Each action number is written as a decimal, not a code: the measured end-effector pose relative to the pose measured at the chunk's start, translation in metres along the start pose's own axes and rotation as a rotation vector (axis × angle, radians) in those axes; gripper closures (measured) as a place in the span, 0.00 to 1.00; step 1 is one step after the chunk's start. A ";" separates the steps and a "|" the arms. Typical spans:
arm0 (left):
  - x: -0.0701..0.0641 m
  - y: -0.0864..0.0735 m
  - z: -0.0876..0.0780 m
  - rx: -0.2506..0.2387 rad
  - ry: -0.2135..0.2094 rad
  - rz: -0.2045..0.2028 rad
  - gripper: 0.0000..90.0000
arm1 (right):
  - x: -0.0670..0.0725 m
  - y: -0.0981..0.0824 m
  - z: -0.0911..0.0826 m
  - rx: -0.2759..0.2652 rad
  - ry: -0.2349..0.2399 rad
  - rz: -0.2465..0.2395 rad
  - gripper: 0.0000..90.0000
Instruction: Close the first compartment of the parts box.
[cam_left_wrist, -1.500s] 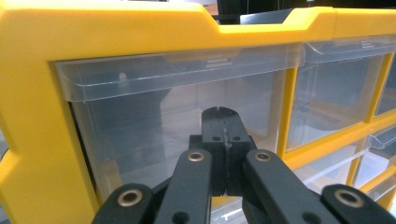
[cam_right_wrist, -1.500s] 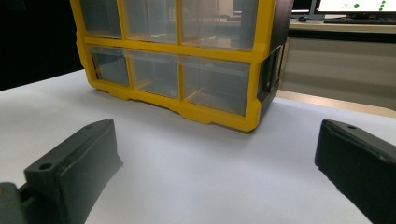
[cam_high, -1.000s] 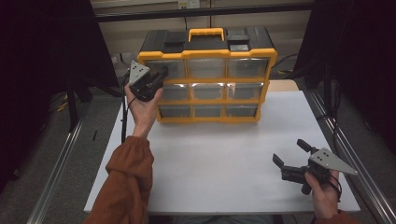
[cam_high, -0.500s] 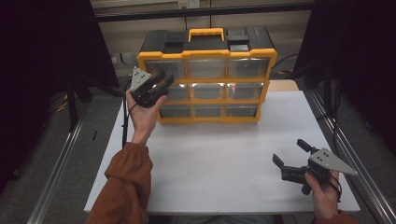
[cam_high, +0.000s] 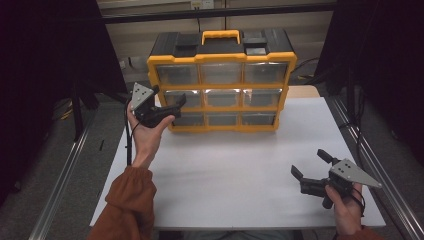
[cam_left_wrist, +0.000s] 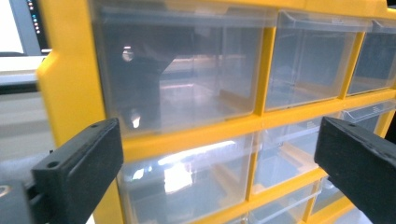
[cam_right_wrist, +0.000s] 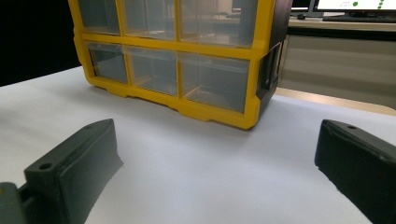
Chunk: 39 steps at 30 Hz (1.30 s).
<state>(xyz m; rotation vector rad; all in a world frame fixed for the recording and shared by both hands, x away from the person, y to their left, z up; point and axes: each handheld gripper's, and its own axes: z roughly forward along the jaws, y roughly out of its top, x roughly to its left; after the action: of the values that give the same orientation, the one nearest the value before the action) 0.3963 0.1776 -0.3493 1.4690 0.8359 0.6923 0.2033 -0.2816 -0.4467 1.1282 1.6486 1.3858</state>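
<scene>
We see the drawer cabinet (cam_high: 222, 82), yellow-framed with clear drawers and a handle on top, standing at twelve o'clock on the white table (cam_high: 240, 165). Our left claw (cam_high: 169, 103) hovers at its ten o'clock corner, level with the middle row, right in front of the left-hand drawer (cam_left_wrist: 177, 79) there. Its jaws have just been opening and now stand wide apart, with nothing between them; in the left gripper view the drawer fronts lie just beyond them. Our right claw (cam_high: 311, 164) sits low at four o'clock, well apart from the cabinet, jaws spread and empty over bare tabletop, pointing towards the cabinet's bottom row.
</scene>
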 end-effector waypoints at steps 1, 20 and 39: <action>0.001 -0.003 -0.002 0.005 -0.010 -0.016 0.01 | 0.000 0.000 0.000 0.003 0.000 -0.001 0.00; -0.019 -0.055 -0.026 0.071 -0.072 -0.044 0.04 | 0.000 0.000 0.004 0.011 0.012 0.001 0.00; -0.012 -0.087 -0.072 0.108 -0.032 -0.019 0.04 | -0.001 0.000 0.003 0.014 0.011 0.007 0.00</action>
<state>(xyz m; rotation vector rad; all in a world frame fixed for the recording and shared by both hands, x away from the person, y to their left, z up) 0.3218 0.2075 -0.4302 1.5627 0.8726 0.6157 0.2065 -0.2809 -0.4476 1.1370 1.6655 1.3892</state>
